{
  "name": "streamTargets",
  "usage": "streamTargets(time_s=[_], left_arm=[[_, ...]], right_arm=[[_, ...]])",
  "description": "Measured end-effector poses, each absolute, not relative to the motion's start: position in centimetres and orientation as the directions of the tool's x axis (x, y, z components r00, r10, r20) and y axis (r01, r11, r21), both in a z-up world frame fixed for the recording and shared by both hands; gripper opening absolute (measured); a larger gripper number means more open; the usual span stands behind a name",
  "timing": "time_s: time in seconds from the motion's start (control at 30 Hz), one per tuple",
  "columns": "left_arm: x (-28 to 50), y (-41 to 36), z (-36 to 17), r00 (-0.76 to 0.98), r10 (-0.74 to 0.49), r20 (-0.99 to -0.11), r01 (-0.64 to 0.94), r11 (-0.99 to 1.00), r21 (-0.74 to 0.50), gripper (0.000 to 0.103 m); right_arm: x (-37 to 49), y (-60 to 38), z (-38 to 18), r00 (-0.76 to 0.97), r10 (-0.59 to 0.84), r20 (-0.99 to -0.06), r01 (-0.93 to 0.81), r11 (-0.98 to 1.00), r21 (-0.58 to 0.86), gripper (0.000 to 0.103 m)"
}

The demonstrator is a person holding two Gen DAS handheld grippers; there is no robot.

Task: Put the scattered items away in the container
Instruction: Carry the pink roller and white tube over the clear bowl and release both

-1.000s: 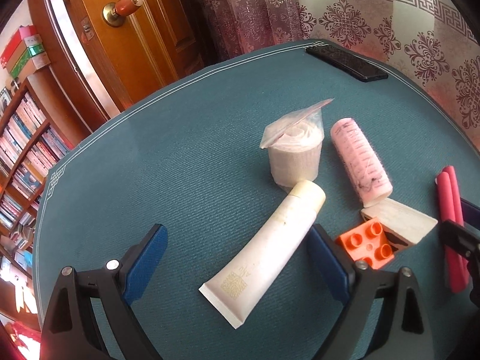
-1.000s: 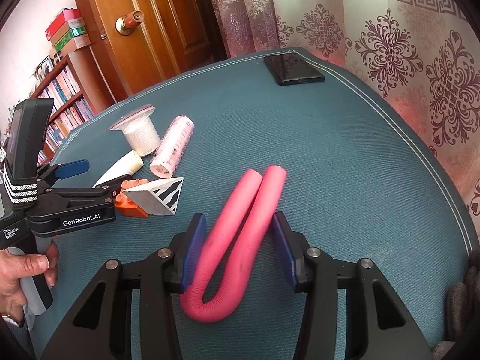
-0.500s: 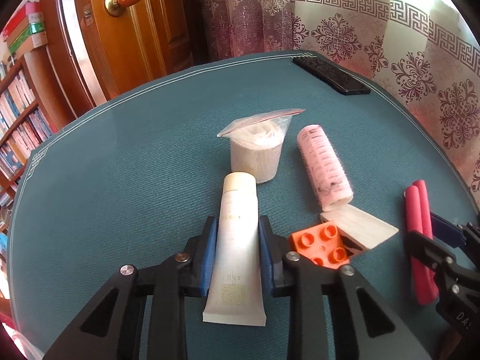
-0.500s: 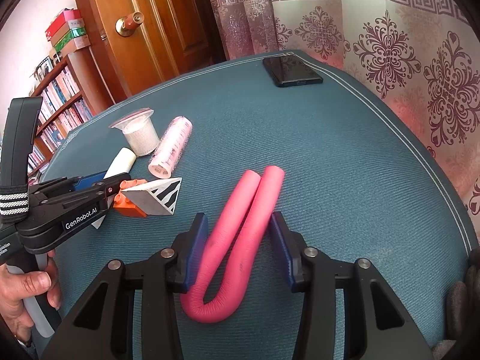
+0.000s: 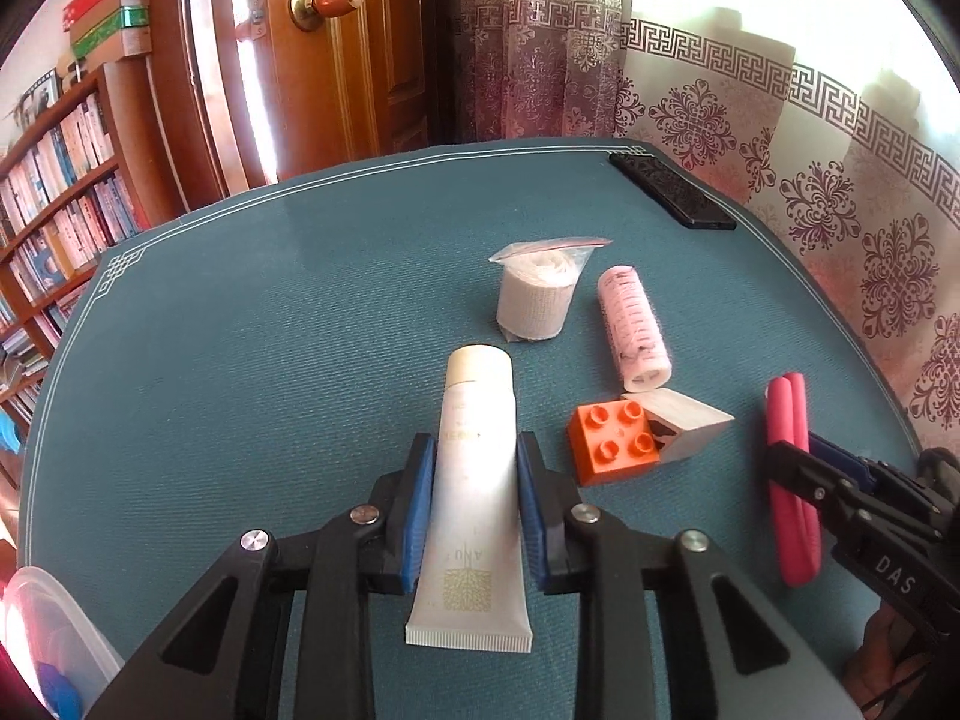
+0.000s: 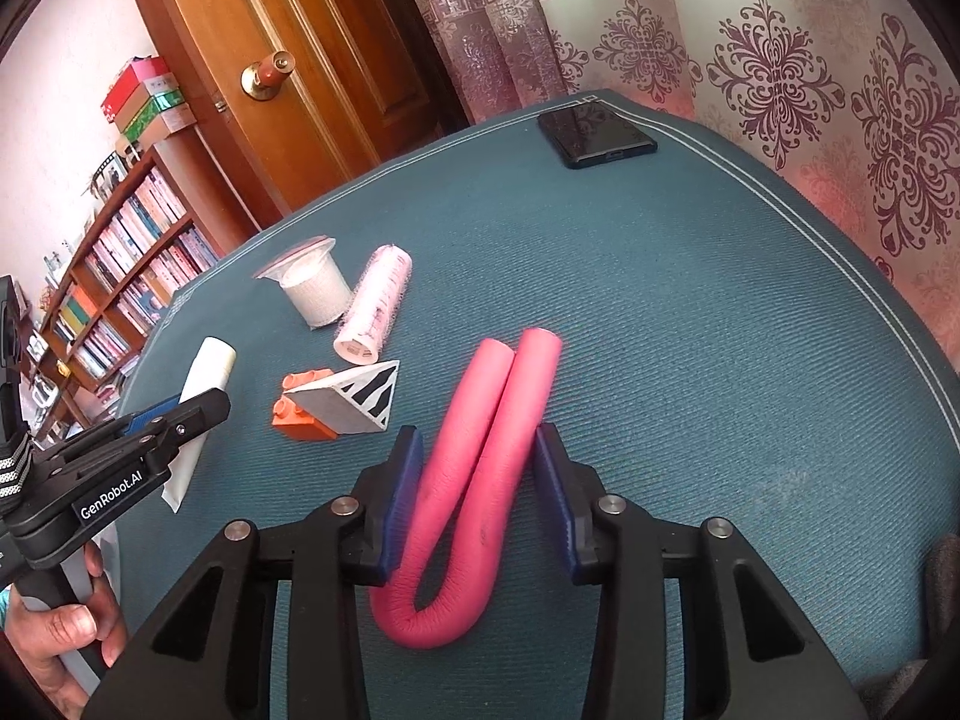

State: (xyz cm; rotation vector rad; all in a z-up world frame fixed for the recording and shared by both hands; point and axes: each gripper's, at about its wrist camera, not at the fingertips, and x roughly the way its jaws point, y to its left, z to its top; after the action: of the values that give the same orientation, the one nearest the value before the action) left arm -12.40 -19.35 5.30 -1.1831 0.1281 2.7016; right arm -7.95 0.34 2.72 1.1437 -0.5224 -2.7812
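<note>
My left gripper (image 5: 471,456) is shut on a white cream tube (image 5: 474,498), gripping its middle with the cap pointing away. Over in the right wrist view that same gripper (image 6: 180,414) holds the tube (image 6: 207,366) at the left. My right gripper (image 6: 477,468) has its pads against both limbs of a pink foam roller (image 6: 510,396), bent into a U and lying on the teal table (image 6: 690,312). A clear plastic container (image 5: 54,630) shows at the lower left corner of the left wrist view.
Ahead lie a bagged bandage roll (image 5: 534,300), a pink hair roller (image 5: 636,330), an orange brick (image 5: 615,441) and a striped white wedge (image 5: 690,426). A black phone (image 5: 672,189) sits at the far edge by the curtain. A hand (image 6: 60,630) grips the left handle.
My left gripper went from open around the tube to shut on it, and the container has come into view. My right fingers have narrowed onto the pink roller.
</note>
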Motion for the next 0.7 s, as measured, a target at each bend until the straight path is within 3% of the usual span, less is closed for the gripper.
streamTargets(time_s=[0.7], left_arm=[[-6.9,-27.1,8.1,-0.718,0.076,-0.692,-0.071,-0.997,-0.035,0.030]], right_arm=[[-4.6,-4.3,3.9,-0.698,-0.287,-0.656,0.050,-0.934,0.355,0.041]])
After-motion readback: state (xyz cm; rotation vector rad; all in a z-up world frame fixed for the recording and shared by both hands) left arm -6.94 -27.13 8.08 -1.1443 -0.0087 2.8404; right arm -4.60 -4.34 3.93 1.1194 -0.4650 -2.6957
